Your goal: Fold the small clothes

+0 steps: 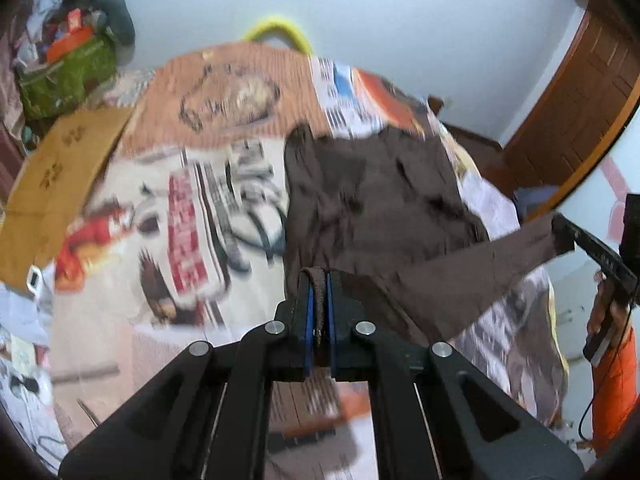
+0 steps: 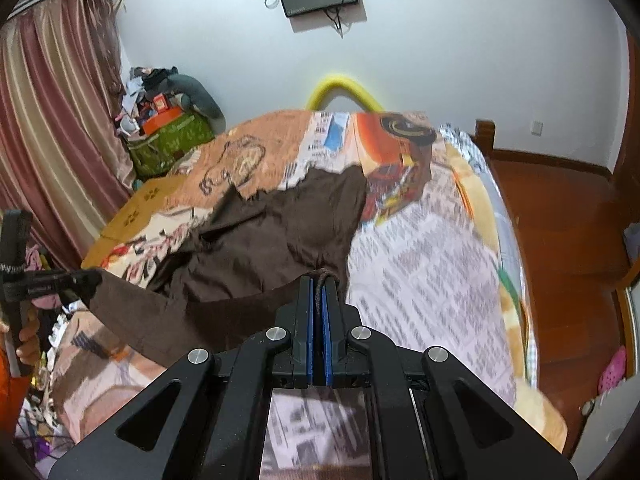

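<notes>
A small dark brown garment (image 1: 380,196) lies partly on the bed, its near edge lifted and stretched between my two grippers. My left gripper (image 1: 319,280) is shut on one corner of that edge. My right gripper (image 2: 319,284) is shut on the other corner. The brown garment (image 2: 272,232) hangs taut from the right gripper toward the left gripper (image 2: 86,280), which shows at the left of the right wrist view. The right gripper (image 1: 560,226) shows at the right of the left wrist view. Both views are motion-blurred.
The bed is covered by a printed newspaper-pattern bedspread (image 2: 424,272). A cardboard sheet (image 1: 60,184) lies at the bed's left. A green bag piled with clutter (image 2: 168,140) stands by pink curtains (image 2: 52,140). A wooden floor (image 2: 560,216) lies to the right.
</notes>
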The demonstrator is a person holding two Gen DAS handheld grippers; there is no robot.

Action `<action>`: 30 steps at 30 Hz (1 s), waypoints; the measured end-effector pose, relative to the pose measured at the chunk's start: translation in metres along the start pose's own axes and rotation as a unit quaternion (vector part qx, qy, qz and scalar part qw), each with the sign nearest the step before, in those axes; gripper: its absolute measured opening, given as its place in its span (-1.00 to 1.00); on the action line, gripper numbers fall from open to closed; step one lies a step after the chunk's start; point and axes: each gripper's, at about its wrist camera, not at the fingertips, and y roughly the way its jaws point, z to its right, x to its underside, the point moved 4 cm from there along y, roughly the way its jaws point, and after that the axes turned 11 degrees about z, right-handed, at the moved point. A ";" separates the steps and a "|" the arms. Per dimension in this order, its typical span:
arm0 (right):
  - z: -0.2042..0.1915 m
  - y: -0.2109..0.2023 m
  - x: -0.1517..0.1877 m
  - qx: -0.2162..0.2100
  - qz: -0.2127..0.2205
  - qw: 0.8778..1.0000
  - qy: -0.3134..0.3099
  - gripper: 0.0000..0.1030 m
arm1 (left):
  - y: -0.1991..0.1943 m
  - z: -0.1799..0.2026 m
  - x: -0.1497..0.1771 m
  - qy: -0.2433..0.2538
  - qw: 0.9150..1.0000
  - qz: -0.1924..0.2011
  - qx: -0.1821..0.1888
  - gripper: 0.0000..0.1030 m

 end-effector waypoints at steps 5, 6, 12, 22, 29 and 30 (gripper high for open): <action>-0.005 0.012 -0.026 0.007 0.023 0.999 -0.022 -0.94 | 0.008 -0.003 -0.042 0.003 0.999 0.032 -0.007 -0.91; -0.005 0.015 -0.033 0.008 0.028 0.999 -0.024 -0.94 | 0.012 -0.004 -0.052 0.003 0.999 0.039 -0.012 -0.91; 0.001 0.039 -0.062 0.018 0.046 0.998 -0.035 -0.94 | 0.049 -0.020 -0.089 -0.016 0.998 0.049 -0.037 -0.91; 0.025 0.113 -0.069 0.044 0.011 0.998 -0.034 -0.94 | 0.142 -0.054 -0.101 -0.028 0.997 0.007 -0.072 -0.91; 0.050 0.161 -0.046 0.063 -0.040 0.997 -0.025 -0.93 | 0.192 -0.070 -0.089 -0.028 0.995 -0.029 -0.096 -0.91; 0.052 0.163 -0.046 0.065 -0.042 0.997 -0.026 -0.93 | 0.198 -0.070 -0.087 -0.027 0.994 -0.034 -0.097 -0.91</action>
